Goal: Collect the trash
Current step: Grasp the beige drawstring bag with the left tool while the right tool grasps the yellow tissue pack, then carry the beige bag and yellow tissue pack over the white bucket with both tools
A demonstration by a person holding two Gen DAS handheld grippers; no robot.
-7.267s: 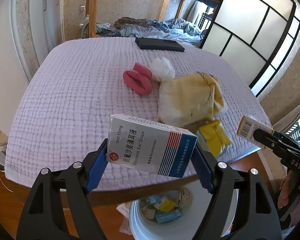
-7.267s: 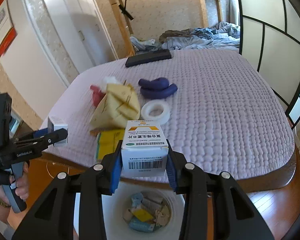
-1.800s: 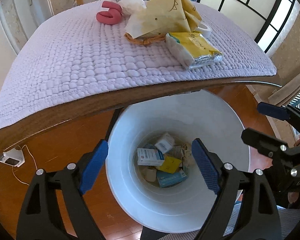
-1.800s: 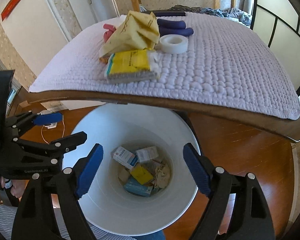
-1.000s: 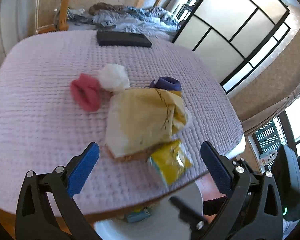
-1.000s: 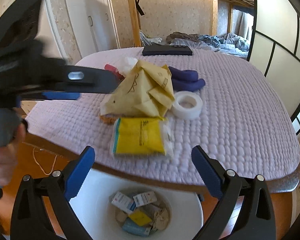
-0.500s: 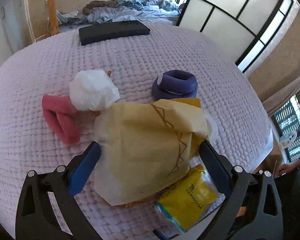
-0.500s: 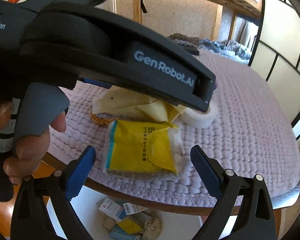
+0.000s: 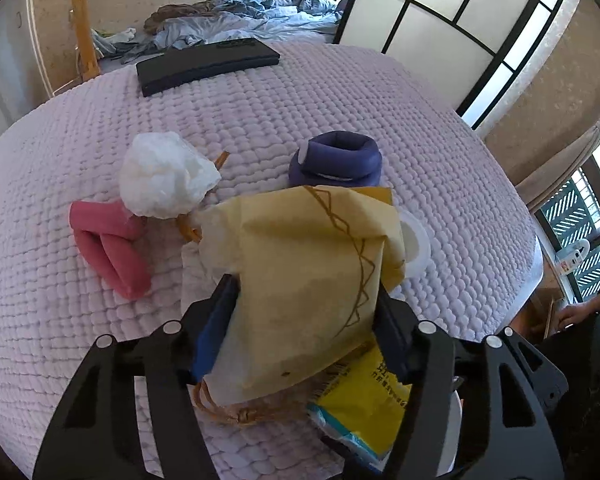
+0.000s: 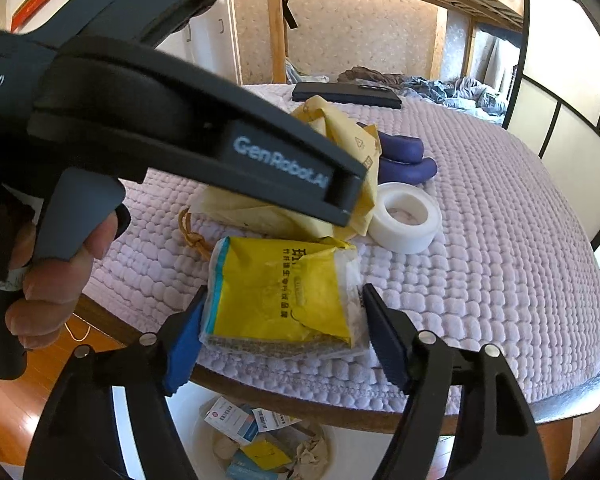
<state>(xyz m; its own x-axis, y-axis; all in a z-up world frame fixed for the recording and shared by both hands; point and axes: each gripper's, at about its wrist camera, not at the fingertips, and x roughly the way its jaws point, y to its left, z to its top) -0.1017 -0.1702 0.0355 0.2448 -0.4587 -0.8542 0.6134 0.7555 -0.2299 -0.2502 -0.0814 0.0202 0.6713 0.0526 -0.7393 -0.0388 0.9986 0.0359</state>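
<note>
A crumpled tan paper bag lies on the lilac quilted table. My left gripper has its blue pads on both sides of the bag and presses into it. A yellow plastic packet lies at the table's near edge. My right gripper straddles the packet with its jaws open, the pads just outside its sides. The white bin holding boxes and paper stands under the table edge. The bag also shows in the right wrist view, partly hidden by the left gripper's body.
A white crumpled tissue, a pink roll, a purple roll, a white tape roll and a black flat case lie on the table. A bed and sliding panels stand behind.
Both grippers dropped their boxes in the bin and rose back to the table. The left jaws have narrowed onto the paper bag; the right jaws have narrowed around the yellow packet.
</note>
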